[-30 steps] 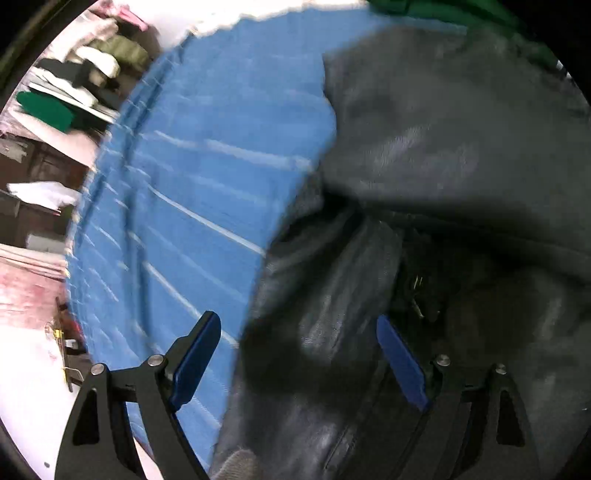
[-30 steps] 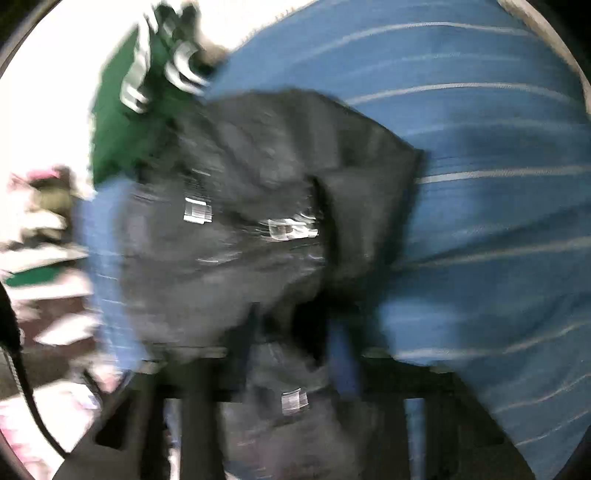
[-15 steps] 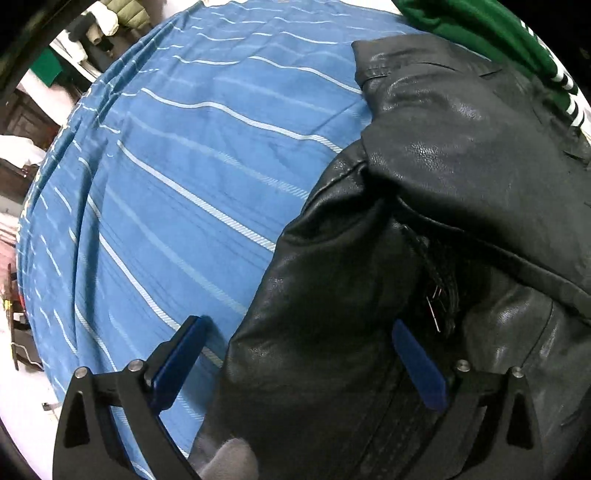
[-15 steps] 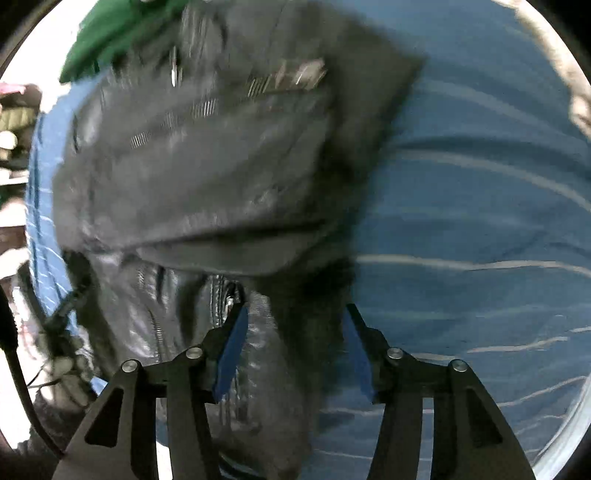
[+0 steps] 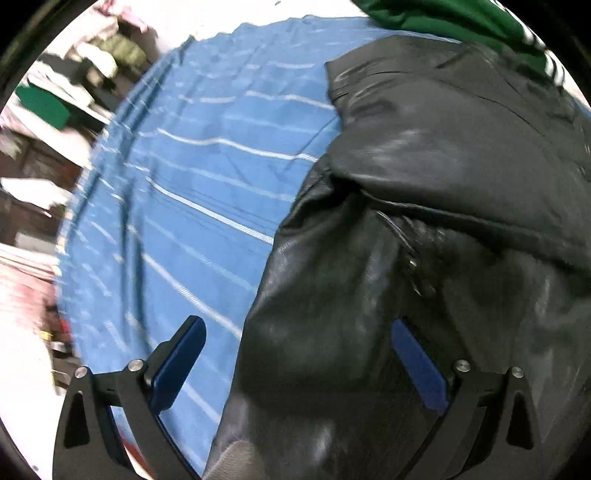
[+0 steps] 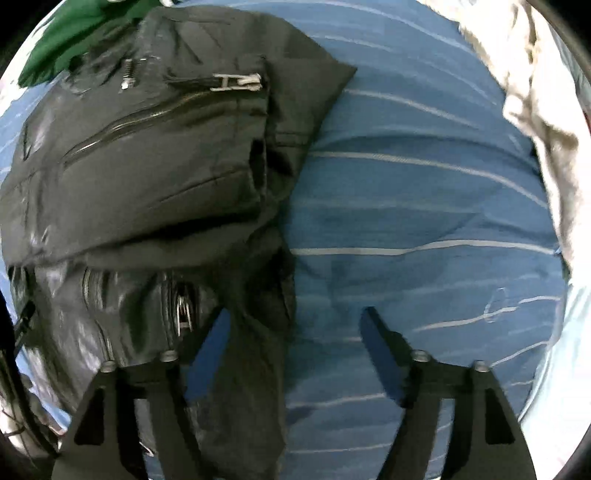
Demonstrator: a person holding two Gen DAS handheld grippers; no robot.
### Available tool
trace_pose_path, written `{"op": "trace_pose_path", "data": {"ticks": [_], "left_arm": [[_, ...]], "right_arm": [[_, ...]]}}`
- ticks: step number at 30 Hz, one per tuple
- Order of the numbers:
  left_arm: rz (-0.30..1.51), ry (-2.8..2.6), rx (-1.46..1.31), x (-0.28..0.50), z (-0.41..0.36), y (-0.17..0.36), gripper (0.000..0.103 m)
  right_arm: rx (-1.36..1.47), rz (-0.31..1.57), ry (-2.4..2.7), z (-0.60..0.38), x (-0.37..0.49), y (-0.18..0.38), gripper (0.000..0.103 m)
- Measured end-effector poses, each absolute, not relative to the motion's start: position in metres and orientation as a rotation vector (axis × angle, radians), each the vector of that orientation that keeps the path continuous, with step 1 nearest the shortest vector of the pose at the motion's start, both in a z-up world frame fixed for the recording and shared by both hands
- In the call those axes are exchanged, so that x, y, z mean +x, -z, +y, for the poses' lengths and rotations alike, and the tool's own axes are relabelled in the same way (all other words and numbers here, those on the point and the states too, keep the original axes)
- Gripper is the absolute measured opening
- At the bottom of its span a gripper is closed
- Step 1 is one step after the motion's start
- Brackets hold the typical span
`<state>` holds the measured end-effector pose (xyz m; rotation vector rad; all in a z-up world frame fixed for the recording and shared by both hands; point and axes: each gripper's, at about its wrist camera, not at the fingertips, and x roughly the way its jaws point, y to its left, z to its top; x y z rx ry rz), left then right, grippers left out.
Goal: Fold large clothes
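A black leather jacket (image 5: 424, 229) lies partly folded on a blue sheet with thin white stripes (image 5: 192, 206), its upper part doubled over the lower part so that a thick rounded fold runs across it. In the right wrist view the jacket (image 6: 147, 177) fills the left half, with metal zippers (image 6: 236, 82) showing on the top layer, and the striped sheet (image 6: 424, 221) takes up the right half.

The left gripper (image 5: 295, 343) has its fingers spread wide and released, grasping nothing; the left finger (image 5: 177, 365) is over the sheet and the right finger (image 5: 417, 363) is over the jacket's leather, with the jacket's left edge running between them. The right gripper (image 6: 291, 332) is also spread and released; a hanging edge of the jacket passes between its fingers, the left finger (image 6: 207, 350) over the leather and the right finger (image 6: 380, 354) over the sheet.

A green garment (image 5: 443, 14) lies beyond the jacket's far edge, touching it. A pale crumpled cloth (image 6: 535, 110) sits at the sheet's right edge
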<state>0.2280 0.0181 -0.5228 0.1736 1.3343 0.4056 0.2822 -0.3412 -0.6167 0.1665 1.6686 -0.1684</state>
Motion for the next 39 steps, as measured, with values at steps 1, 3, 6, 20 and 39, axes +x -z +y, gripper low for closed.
{"op": "trace_pose_path", "data": {"ticks": [1,3,6,20,39], "left_arm": [[1.327,-0.414,0.205,0.223,0.005,0.517,0.103],[1.319,-0.443,0.261,0.214,-0.013,0.508,0.103],[1.287,-0.481,0.367,0.199,-0.054,0.493,0.103],[1.415,-0.425,0.545,0.112,-0.301,0.495,0.103],[1.41,-0.596,0.365,0.146,-0.271,0.537,0.014]], "right_arm": [[0.17,1.667,0.156,-0.341,0.278,0.613,0.081],[0.174,1.658,0.139,-0.342,0.272,0.609,0.082],[0.188,1.635,0.076,-0.353,0.26,0.605,0.088],[0.317,1.64,-0.001,-0.54,0.192,0.596,0.088],[0.601,1.575,-0.278,-0.559,0.254,0.634,0.088]]}}
